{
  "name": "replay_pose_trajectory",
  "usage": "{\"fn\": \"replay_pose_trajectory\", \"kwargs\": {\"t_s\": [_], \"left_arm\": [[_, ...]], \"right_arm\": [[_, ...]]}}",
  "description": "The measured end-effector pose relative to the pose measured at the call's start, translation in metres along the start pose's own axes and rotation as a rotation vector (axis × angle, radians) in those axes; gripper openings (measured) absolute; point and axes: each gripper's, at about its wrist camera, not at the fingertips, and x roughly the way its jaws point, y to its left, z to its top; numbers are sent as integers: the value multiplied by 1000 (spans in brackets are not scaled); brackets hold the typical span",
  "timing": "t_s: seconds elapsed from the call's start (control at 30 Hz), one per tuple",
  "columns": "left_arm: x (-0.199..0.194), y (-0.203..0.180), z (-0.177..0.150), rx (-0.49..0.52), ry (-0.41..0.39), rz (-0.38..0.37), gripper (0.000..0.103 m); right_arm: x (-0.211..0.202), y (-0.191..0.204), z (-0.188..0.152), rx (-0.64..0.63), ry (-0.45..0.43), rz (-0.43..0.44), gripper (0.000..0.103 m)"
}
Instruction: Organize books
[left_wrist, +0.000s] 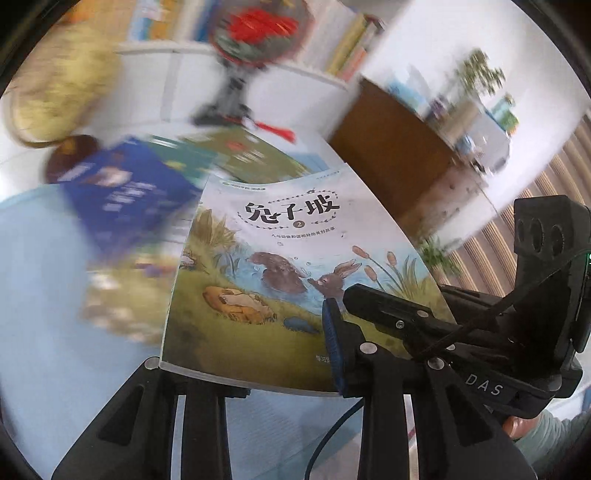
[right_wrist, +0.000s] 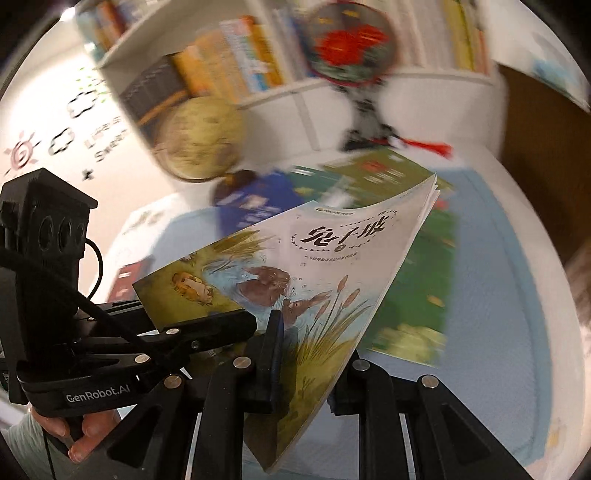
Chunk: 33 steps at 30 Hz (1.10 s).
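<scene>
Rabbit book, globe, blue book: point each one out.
rabbit book (left_wrist: 295, 254), left wrist view, on the pond picture of its front cover.
globe (right_wrist: 201, 138), right wrist view, on the tan sphere, blurred.
blue book (left_wrist: 125, 192), left wrist view, on its blue cover, blurred.

The far blue book (left_wrist: 125, 192), globe (right_wrist: 201, 138) and shelf books (right_wrist: 236, 59) are too blurry to read.

rabbit book (left_wrist: 295, 266) above mat (left_wrist: 44, 295) | globe (right_wrist: 201, 138) left of fan (right_wrist: 351, 44), behind
</scene>
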Motion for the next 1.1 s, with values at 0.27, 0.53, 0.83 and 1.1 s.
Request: {"fn": "replay_pose_trajectory", "kwargs": {"t_s": [0.27, 0.53, 0.83, 1.1], "left_arm": [[-97, 123, -32, -164, -92, 170, 26], [-163, 233, -77, -297, -129, 311, 26], [-173, 322, -116, -432, -101, 287, 30], [-175, 367, -148, -543, -23, 297, 39]], "right_arm": [[64, 139, 18, -128, 36, 181, 18], [150, 261, 11, -162, 135, 335, 21], [233, 320, -4, -126, 251, 373, 21], [272, 328, -13, -67, 321, 352, 21]]}}
